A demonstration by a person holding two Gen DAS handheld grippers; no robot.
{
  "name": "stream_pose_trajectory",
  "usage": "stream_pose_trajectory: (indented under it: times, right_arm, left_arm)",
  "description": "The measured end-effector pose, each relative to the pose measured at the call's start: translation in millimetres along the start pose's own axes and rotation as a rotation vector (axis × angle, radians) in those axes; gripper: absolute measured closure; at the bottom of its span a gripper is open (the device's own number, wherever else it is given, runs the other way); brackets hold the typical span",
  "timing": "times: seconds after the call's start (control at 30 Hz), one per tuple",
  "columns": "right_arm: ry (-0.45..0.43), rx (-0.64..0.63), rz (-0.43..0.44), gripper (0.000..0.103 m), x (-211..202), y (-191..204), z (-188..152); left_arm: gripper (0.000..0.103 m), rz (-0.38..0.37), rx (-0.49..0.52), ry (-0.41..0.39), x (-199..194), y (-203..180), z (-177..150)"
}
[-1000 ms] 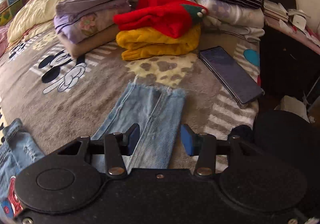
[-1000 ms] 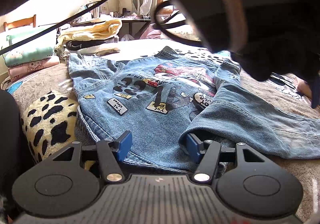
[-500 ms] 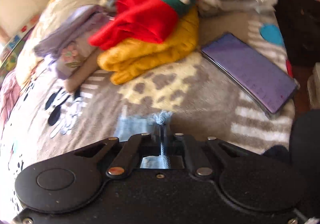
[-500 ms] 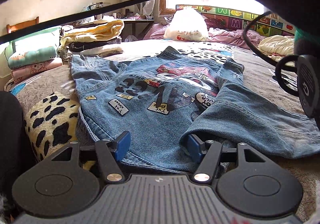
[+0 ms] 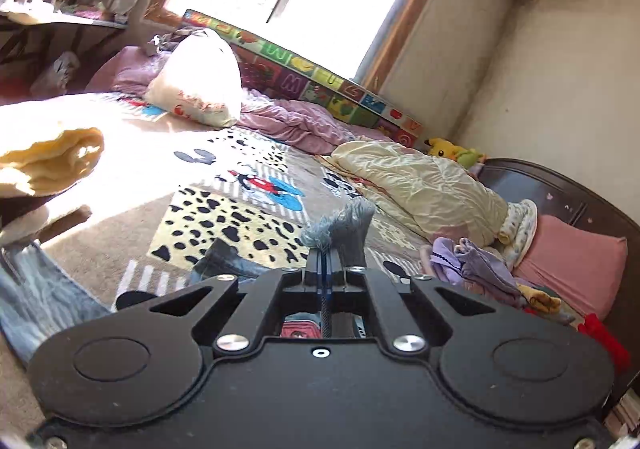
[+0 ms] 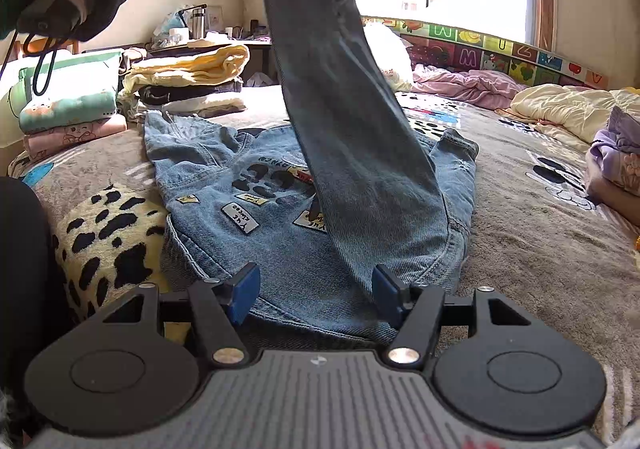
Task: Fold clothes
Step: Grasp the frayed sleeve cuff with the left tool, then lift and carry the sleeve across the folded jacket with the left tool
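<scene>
Lifting the sleeve (image 6: 352, 121) clamped in left claw (image 5: 325, 264) to fold across jacket (image 6: 256, 217); right claw (image 6: 316, 295) spread, steadying hem.

The raised sleeve (image 6: 352, 137) hides part of the denim jacket (image 6: 224, 209) back; patch lettering illegible.

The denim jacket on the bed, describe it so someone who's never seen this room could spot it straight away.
On the grey cartoon-print blanket, just beyond the open right tongs, lies the denim jacket, spread flat. One sleeve is raised, its frayed cuff pinched in the left tongs. Unlike the folded piles around it, it is unfolded, blue, and covered in sewn patches.
</scene>
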State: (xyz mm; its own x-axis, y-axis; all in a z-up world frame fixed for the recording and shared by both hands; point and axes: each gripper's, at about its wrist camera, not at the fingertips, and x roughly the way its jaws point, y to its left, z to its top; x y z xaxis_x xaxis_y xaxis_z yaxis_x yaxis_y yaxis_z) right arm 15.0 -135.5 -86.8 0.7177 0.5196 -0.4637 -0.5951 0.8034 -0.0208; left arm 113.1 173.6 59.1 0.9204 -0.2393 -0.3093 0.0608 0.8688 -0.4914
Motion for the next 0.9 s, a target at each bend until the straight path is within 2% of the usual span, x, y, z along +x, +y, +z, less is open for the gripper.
stream_pose_trajectory:
  times: [0.17, 0.27, 0.3, 0.4, 0.5, 0.57, 0.63, 0.8, 0.9]
  right_arm:
    - [-0.047, -0.032, -0.056, 0.040, -17.6, 0.8, 1.1]
    - [-0.087, -0.046, -0.094, 0.039, -19.7, -0.7, 2.2]
    - [-0.099, -0.049, -0.105, 0.038, -19.2, -1.4, 2.3]
    - [-0.060, -0.028, -0.103, 0.034, -4.3, -7.7, -1.0]
    - [0.057, 0.037, -0.040, 0.029, 12.6, -17.5, -11.2]
    - [0.075, 0.028, -0.037, 0.030, 11.5, -17.2, -7.0]
    - [0.062, 0.004, -0.044, 0.031, 8.1, -15.9, -4.2]
    - [-0.032, -0.068, -0.037, 0.031, 4.4, -14.6, 7.2]
    - [-0.032, -0.105, 0.022, 0.030, 17.3, -19.4, 16.2]
  left_arm:
    - [0.102, 0.122, -0.280, 0.092, 12.8, 98.4, -53.5]
    - [0.103, 0.111, -0.344, 0.093, 18.2, 112.4, -76.7]
    - [0.103, 0.100, -0.352, 0.087, 18.5, 113.5, -81.7]
    - [0.103, 0.095, -0.340, 0.068, 22.1, 113.9, -84.3]
    - [0.103, 0.064, -0.355, 0.009, 18.8, 120.5, -77.4]
    - [0.102, 0.033, -0.390, -0.010, 16.4, 126.1, -74.4]
    - [0.102, 0.011, -0.391, -0.020, 14.9, 124.8, -71.8]
    - [0.103, -0.062, -0.365, -0.051, 10.2, 109.0, -61.1]
    - [0.103, -0.124, -0.314, -0.069, 11.1, 84.7, -46.7]
